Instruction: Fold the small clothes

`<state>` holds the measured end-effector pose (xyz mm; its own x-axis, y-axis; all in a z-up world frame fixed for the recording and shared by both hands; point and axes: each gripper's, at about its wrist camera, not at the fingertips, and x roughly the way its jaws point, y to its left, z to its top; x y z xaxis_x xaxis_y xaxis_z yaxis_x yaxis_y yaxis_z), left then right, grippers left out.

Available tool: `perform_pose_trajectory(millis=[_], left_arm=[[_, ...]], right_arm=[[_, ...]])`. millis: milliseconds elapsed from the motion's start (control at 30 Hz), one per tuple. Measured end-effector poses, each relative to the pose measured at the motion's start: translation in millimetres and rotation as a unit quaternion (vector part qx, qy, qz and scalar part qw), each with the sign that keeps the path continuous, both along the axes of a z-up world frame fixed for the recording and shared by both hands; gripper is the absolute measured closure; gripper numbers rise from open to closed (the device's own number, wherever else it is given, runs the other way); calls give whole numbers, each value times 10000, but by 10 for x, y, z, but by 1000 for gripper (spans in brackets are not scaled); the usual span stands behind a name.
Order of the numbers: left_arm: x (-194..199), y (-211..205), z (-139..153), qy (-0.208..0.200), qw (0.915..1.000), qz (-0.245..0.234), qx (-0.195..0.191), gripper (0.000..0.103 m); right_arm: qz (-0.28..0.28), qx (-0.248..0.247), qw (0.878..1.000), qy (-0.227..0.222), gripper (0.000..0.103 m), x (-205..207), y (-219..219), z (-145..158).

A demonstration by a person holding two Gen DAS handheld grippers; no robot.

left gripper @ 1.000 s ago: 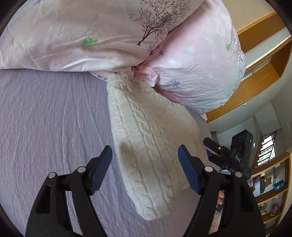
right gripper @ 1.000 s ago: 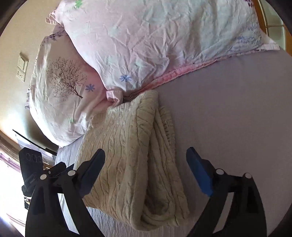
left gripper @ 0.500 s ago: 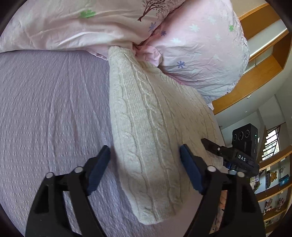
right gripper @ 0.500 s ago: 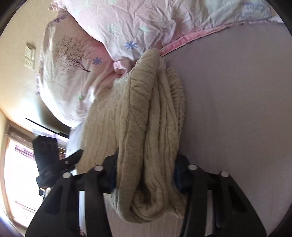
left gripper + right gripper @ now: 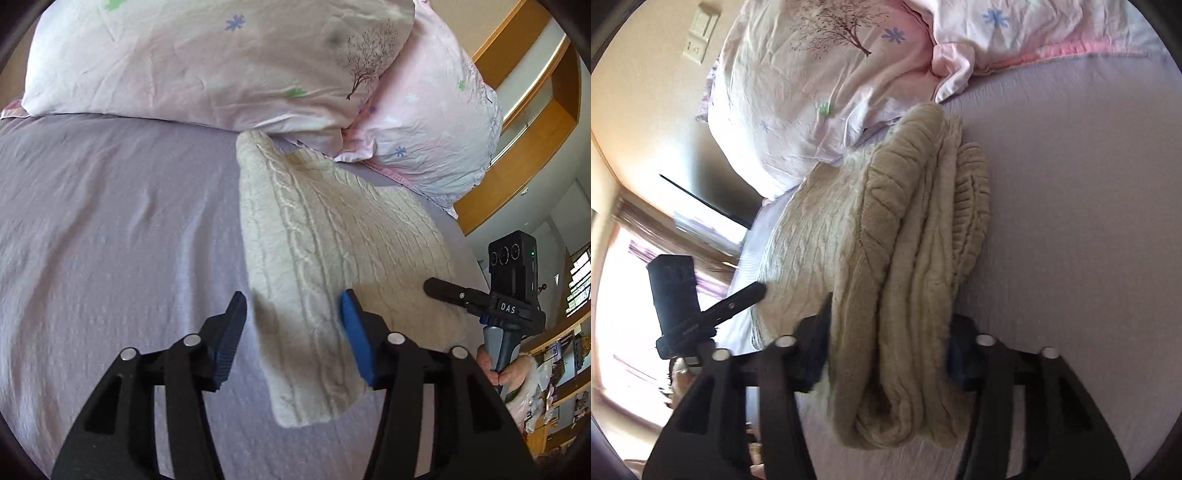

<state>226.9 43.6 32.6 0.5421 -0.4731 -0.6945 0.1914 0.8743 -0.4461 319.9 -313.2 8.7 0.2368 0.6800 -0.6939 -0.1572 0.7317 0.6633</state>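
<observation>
**Thick knit bundle pinched at one edge, other side unheld**

The cream cable-knit sweater (image 5: pixel 332 236) lies folded on the lilac bedsheet (image 5: pixel 110 240), its far end tucked against the pink floral pillows (image 5: pixel 207 62). Seen from the right wrist, its stacked layers (image 5: pixel 905 258) bulge in soft rolls, ribbed along one edge and plaited with raised cables on top.

The right gripper (image 5: pixel 886 354) is clamped on the sweater's near edge, both fingers pressed into the thick bundle. The left gripper (image 5: pixel 291 332) stands spread apart, one finger beside the sweater's long side, the other over the knit, gripping nothing.

The garment looks bulky, limp and springy, probably moderately heavy for its size. It should sag wherever it is unsupported, and the layers may slide over each other or spring open. Best purchase seems to be across all layers at a folded edge or corner, nearest the pillows or opposite them, rather than a single ply. The coarse knit should resist slipping between the blue pads (image 5: pixel 354 339).
</observation>
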Motion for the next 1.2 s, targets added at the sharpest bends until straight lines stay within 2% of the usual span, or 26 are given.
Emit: perform_pose_trajectory(millis=[67, 100, 133, 200, 233, 267, 333, 367, 400, 433, 467, 500, 533, 567, 600, 633, 700, 767, 800, 833, 900, 967, 1000, 1100, 1200], left_arm=[[-106, 158, 155, -293, 9992, 266, 7, 47], [-174, 202, 273, -520, 9981, 288, -188, 44], [-217, 199, 355, -700, 9965, 266, -370, 37], [-259, 69, 456, -846, 9942, 14, -660, 25], [-250, -37, 474, -833, 9935, -171, -757, 22], [-229, -169, 464, -779, 9929, -362, -825, 22], [-148, -398, 341, -507, 9928, -650, -865, 11], [-85, -508, 253, -306, 9941, -666, -800, 9], [-8, -594, 123, -60, 9955, -641, -688, 7], [8, -656, 49, -42, 9967, -614, -538, 6], [-4, -723, 71, -255, 9974, -595, -308, 5], [-11, -790, 94, -283, 9978, -588, -110, 5], [-45, -821, 136, -317, 9978, -574, 29, 6], [-136, -837, 204, -481, 9970, -572, 176, 6], [-240, -814, 238, -623, 9959, -550, 356, 5], [-379, -769, 237, -728, 9941, -467, 651, 3], [-591, -730, 231, -763, 9858, -108, 1493, 2], [-759, -715, 133, -603, 9700, 262, 2339, 2], [-798, -731, 79, -524, 9649, 323, 2552, 2], [-840, -737, 21, -445, 9633, 294, 2631, 2], [-885, -710, -54, -347, 9679, 241, 2478, 2], [-901, -661, -111, -285, 9689, 289, 2442, 2], [-890, -647, -141, -242, 9691, 317, 2435, 2], [-846, -613, -240, -68, 9731, 292, 2284, 2], [-853, -637, -323, 73, 9727, 304, 2300, 2]], right_arm=[[-382, -410, 9978, -344, 42, -72, -92, 238], [-641, -458, 9949, -627, 37, -130, -173, 395], [-786, -311, 9929, -842, 22, -175, -256, 521], [-658, 469, 9917, -1004, 14, -211, -245, 673], [-408, 922, 9910, -882, 14, -209, -168, 684], [-257, 1116, 9906, -753, 14, -199, -98, 657], [-78, 1276, 9911, -365, 14, -142, 72, 514], [-131, 1204, 9925, -131, 14, -115, 210, 402], [-263, 1124, 9932, 129, 15, -71, 212, 226], [-382, 1307, 9904, 230, 16, -30, 170, 89], [-499, 1541, 9866, 209, 19, -24, 90, 52], [-605, 1611, 9845, 334, 26, -28, 36, 35], [-638, 1581, 9846, 394, 26, -48, -3, 70], [-652, 1479, 9864, 305, 24, -112, -30, 163], [-669, 1313, 9890, 145, 10, -248, -87, 288], [-734, 978, 9924, -126, 1, -385, -112, 445], [-787, 391, 9941, -636, 1, -612, -131, 677], [-722, -303, 9925, -943, 1, -816, -78, 792], [-679, -784, 9896, -997, 1, -913, 3, 799], [-639, -1294, 9848, -969, 1, -933, 6, 682], [-579, -2456, 9624, -1004, 1, -1063, 217, 545], [-523, -3059, 9435, -1157, 1, -1203, 336, 436], [-443, -3197, 9392, -1170, 1, -1246, 399, 376], [-292, -3080, 9458, -985, 1, -1263, 480, 211], [-352, -3222, 9415, -922, 1, -1277, 512, 144]])
